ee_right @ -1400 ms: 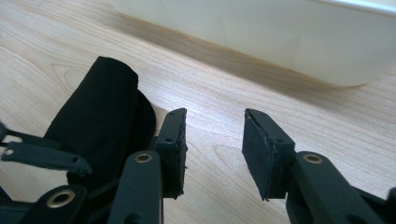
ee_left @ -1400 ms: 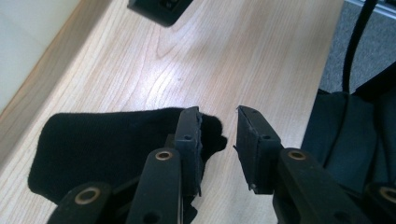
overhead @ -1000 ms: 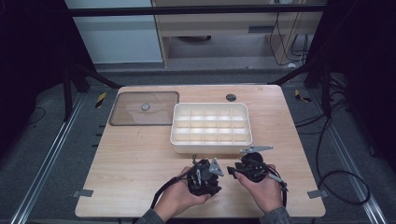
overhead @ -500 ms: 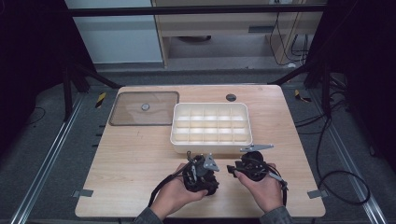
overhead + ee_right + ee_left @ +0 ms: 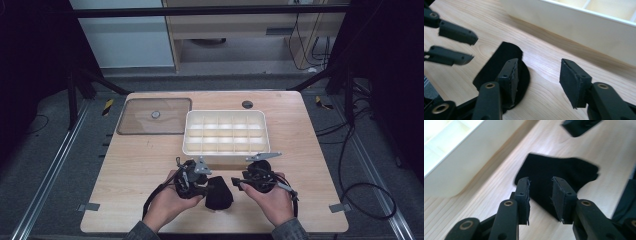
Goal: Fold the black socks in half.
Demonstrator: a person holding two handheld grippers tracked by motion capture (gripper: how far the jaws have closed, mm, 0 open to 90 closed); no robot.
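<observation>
A black piece of cloth (image 5: 219, 193) lies flat on the wooden table (image 5: 135, 170) between the two hands, near the front edge. My left gripper (image 5: 207, 184) is open just left of it. In the left gripper view the jaws (image 5: 540, 185) stand apart over the near edge of the cloth (image 5: 564, 172), gripping nothing. My right gripper (image 5: 238, 183) is open just right of the cloth. In the right gripper view its left jaw hangs over the cloth (image 5: 499, 60), with bare wood between the jaws (image 5: 538, 67). The left gripper (image 5: 466, 47) shows at upper left there.
A white tray with several compartments (image 5: 192, 145) stands just behind the grippers; its wall (image 5: 586, 27) is close ahead. A clear lid with a knob (image 5: 155, 116) lies at the back left. A small dark disc (image 5: 247, 104) sits near the back edge.
The black cloth now lies in plain sight on the table between the grippers. The left gripper has drawn back to the left. The right hand has barely moved.
</observation>
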